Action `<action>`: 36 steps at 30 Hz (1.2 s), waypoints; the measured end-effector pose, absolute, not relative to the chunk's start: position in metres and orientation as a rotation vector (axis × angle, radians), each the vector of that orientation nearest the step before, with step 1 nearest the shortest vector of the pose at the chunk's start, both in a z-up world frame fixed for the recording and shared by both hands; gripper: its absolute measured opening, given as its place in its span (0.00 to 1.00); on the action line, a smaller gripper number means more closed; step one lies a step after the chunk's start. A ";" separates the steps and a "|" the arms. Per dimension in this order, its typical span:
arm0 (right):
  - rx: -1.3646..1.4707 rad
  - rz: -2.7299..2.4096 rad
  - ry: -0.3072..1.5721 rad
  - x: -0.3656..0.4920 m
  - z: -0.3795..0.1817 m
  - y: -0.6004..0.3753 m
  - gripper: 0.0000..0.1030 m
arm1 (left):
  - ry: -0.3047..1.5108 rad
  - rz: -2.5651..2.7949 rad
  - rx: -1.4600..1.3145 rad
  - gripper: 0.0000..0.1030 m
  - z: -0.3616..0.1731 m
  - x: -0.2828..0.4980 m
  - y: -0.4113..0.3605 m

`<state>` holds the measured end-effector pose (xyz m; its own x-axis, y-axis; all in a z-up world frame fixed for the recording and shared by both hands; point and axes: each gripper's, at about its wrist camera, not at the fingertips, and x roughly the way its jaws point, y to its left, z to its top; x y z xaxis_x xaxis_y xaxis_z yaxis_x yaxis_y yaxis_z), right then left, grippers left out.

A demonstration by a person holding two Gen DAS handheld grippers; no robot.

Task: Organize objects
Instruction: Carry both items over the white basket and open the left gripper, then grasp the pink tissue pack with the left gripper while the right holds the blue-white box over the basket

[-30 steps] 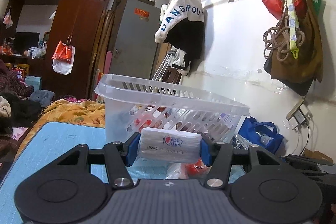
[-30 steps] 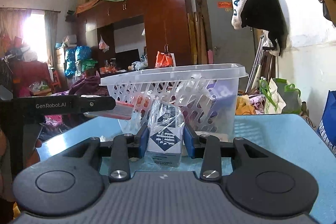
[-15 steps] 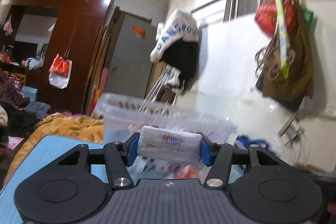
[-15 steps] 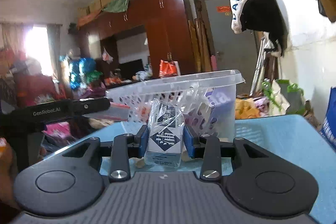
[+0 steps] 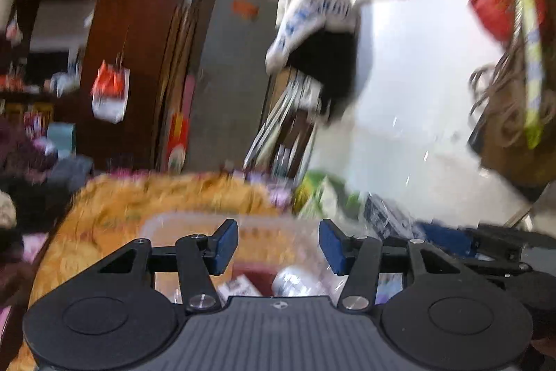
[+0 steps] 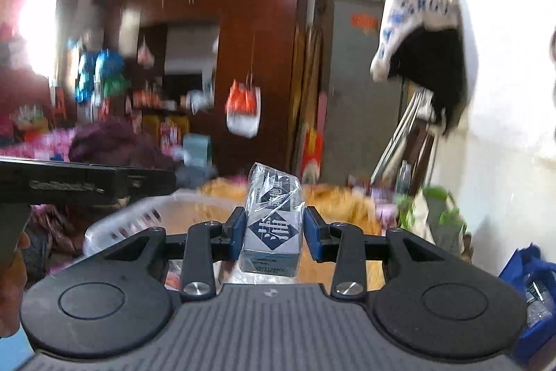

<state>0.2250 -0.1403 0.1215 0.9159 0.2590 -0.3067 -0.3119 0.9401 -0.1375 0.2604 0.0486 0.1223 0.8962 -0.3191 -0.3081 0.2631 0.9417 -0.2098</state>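
Observation:
My left gripper (image 5: 278, 244) is open and empty, held over the clear plastic basket (image 5: 194, 219), whose rim shows blurred below the fingers. A white packet (image 5: 299, 280) and other items lie inside the basket under the gripper. My right gripper (image 6: 274, 233) is shut on a plastic-wrapped blue and white tissue pack (image 6: 272, 221), held upright above the basket rim (image 6: 139, 214). The left gripper's body (image 6: 87, 185) crosses the left of the right wrist view.
A yellow patterned blanket (image 5: 166, 197) lies beyond the basket. A dark wooden wardrobe (image 6: 250, 58) and a grey door (image 6: 361, 86) stand behind. A white wall with a hanging jacket (image 5: 319, 33) is on the right. A blue bag (image 6: 535, 284) sits low right.
My left gripper rose over the basket, opened and let go of the white tissue packet. My right gripper rose above the basket rim with its tissue pack still held.

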 end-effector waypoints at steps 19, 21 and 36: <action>-0.078 0.324 0.357 0.223 0.116 -0.175 0.39 | 0.372 -0.409 0.197 0.86 0.002 0.038 0.093; -0.077 0.330 0.357 0.223 0.117 -0.176 0.39 | 0.391 -0.401 0.227 0.86 -0.009 0.041 0.088; -0.076 0.325 0.328 0.224 0.121 -0.181 0.39 | 0.312 -0.398 -0.011 0.65 0.015 0.087 0.093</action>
